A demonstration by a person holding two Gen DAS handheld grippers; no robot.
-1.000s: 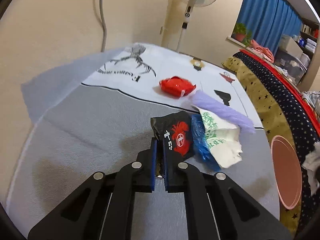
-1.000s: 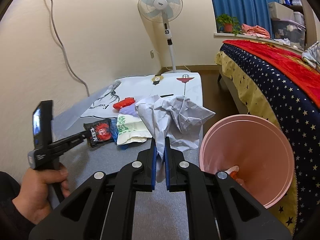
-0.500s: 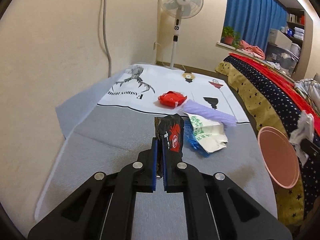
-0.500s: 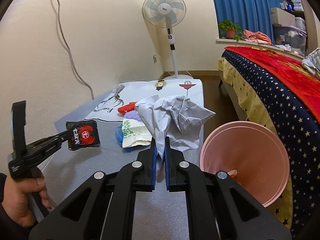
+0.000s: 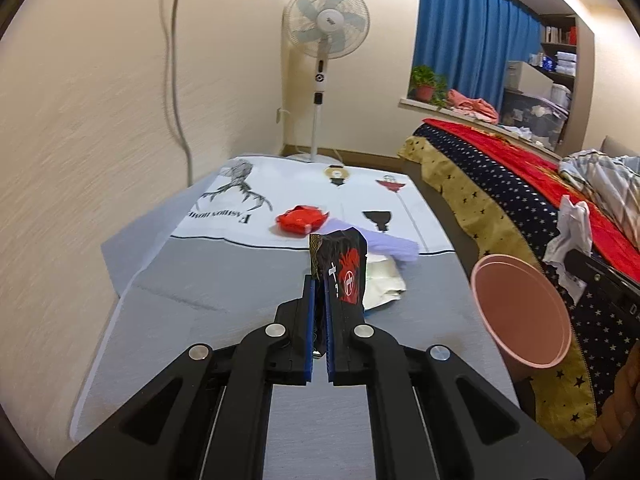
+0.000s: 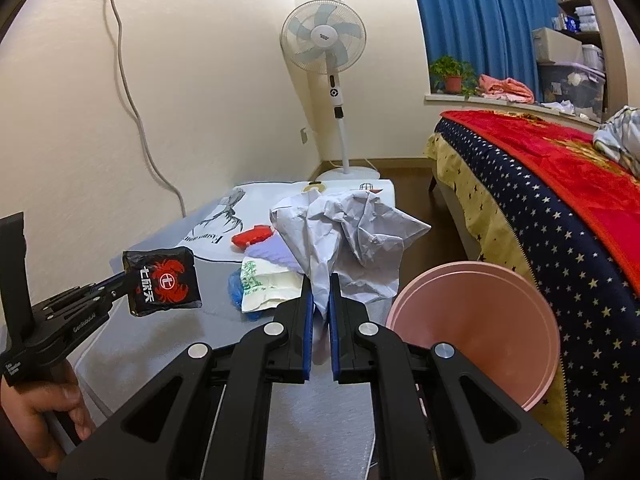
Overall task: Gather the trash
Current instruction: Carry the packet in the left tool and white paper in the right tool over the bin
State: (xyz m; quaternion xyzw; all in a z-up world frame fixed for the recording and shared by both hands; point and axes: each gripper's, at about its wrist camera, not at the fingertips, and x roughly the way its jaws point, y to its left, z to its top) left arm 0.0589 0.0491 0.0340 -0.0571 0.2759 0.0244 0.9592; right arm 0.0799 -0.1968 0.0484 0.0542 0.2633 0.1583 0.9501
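My left gripper [image 5: 319, 280] is shut on a black snack wrapper [image 5: 344, 270] with a red crab print and holds it up above the grey mat; it also shows in the right wrist view [image 6: 162, 280]. My right gripper [image 6: 320, 284] is shut on a crumpled white paper [image 6: 352, 236], held up left of the pink bin [image 6: 476, 328]. The bin [image 5: 520, 312] stands at the mat's right edge. A red wrapper [image 5: 300, 218], a purple wrapper [image 5: 390, 246] and a white wrapper with green print [image 6: 266, 280] lie on the mat.
A bed with a star-patterned cover [image 6: 560, 216] runs along the right. A standing fan [image 5: 326, 40] is in the far corner. A cable [image 6: 136, 112] hangs down the left wall. A blue wrapper [image 6: 236, 284] lies under the white one.
My left gripper has lifted the black wrapper off the mat and raised it. My right gripper has risen slightly with the paper.
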